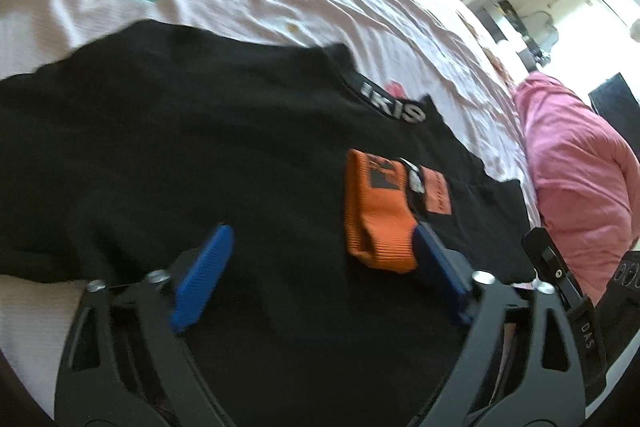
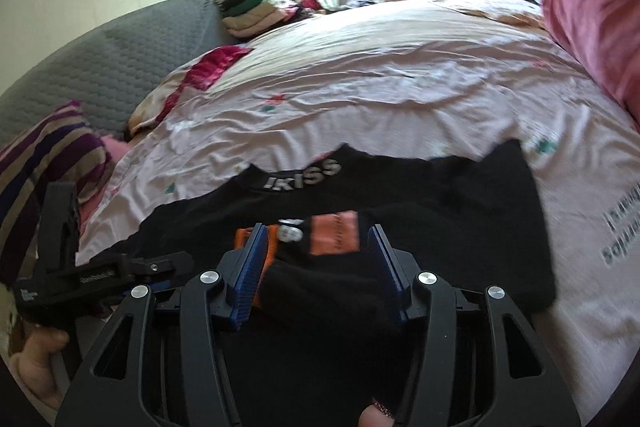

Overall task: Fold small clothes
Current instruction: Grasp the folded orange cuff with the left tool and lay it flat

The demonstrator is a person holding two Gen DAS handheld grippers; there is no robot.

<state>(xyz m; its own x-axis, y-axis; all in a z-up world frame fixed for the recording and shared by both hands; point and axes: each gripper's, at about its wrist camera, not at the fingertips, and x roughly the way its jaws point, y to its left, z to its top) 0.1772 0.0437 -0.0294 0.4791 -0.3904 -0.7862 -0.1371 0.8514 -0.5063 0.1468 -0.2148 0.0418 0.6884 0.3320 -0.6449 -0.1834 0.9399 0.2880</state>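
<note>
Between the parted jaws of the right gripper (image 2: 316, 267) lies the orange-and-black sock (image 2: 320, 247), unpressed, on the black T-shirt (image 2: 460, 211). The left gripper (image 1: 320, 263) stands wide beside it. I think a closing pad may also catch the shirt and drag it over the bedsheet (image 2: 380, 87).

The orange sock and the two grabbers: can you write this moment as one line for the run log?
step: folding | orange sock: on black shirt | left gripper: open, beside sock | right gripper: open, over sock | bed
</note>
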